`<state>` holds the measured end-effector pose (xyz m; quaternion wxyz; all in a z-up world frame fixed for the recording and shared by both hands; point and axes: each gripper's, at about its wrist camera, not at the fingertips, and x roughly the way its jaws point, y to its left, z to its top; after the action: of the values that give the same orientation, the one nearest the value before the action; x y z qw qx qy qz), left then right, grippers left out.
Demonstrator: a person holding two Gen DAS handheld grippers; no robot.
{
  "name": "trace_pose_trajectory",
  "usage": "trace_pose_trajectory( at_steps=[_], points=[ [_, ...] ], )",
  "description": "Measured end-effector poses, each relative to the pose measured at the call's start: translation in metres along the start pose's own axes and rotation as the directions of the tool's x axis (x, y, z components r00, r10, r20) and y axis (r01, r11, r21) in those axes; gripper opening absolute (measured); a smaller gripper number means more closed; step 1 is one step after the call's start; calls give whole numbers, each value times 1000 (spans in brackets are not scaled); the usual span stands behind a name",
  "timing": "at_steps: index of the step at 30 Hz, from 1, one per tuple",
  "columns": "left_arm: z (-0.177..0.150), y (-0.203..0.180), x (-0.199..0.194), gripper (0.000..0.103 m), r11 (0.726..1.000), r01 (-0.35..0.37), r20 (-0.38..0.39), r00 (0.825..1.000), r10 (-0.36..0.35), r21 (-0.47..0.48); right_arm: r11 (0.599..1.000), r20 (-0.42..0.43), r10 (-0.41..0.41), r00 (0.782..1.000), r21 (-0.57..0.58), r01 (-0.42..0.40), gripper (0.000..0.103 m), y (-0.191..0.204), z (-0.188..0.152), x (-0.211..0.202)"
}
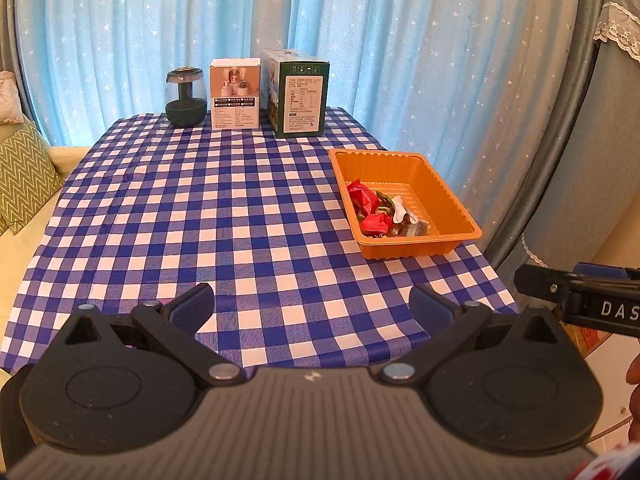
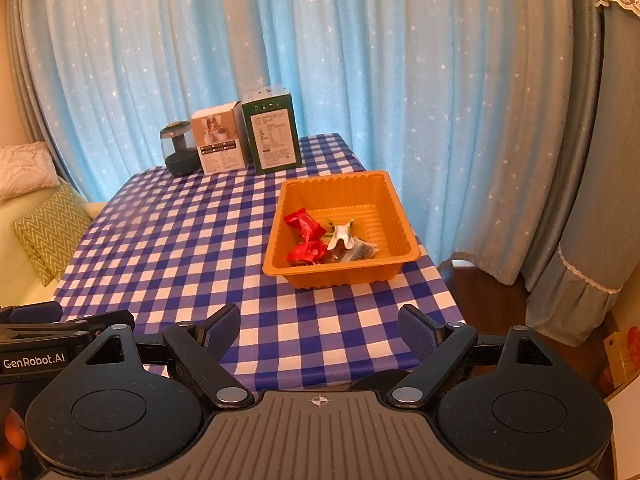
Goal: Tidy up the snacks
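An orange plastic tray (image 1: 440, 196) stands at the right side of the blue-checked table (image 1: 200, 216); it also shows in the right wrist view (image 2: 396, 208). Several wrapped snacks lie in it: red wrappers (image 1: 366, 196) (image 2: 304, 222), a white one (image 1: 402, 208) (image 2: 342, 236) and a dark one (image 2: 362, 252). My left gripper (image 1: 312, 308) is open and empty over the table's near edge. My right gripper (image 2: 320, 332) is open and empty, just short of the tray. The right gripper's side shows in the left wrist view (image 1: 576, 296).
At the table's far edge stand a dark glass jar (image 1: 186, 96), a white box (image 1: 235, 94) and a green box (image 1: 300, 94). Blue starred curtains (image 1: 360, 40) hang behind. A sofa with a zigzag cushion (image 1: 24, 176) is at left.
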<state>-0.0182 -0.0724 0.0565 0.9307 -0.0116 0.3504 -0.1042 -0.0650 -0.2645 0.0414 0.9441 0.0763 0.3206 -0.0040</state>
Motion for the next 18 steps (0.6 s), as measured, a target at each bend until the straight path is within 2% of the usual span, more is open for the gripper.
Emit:
trace_pose_trajectory(
  at_steps=[18],
  points=[
    [-4, -5, 6, 103, 1000, 1, -9, 1000, -1, -1, 1000, 1, 0, 1000, 1, 0, 86, 1, -2, 1]
  ],
)
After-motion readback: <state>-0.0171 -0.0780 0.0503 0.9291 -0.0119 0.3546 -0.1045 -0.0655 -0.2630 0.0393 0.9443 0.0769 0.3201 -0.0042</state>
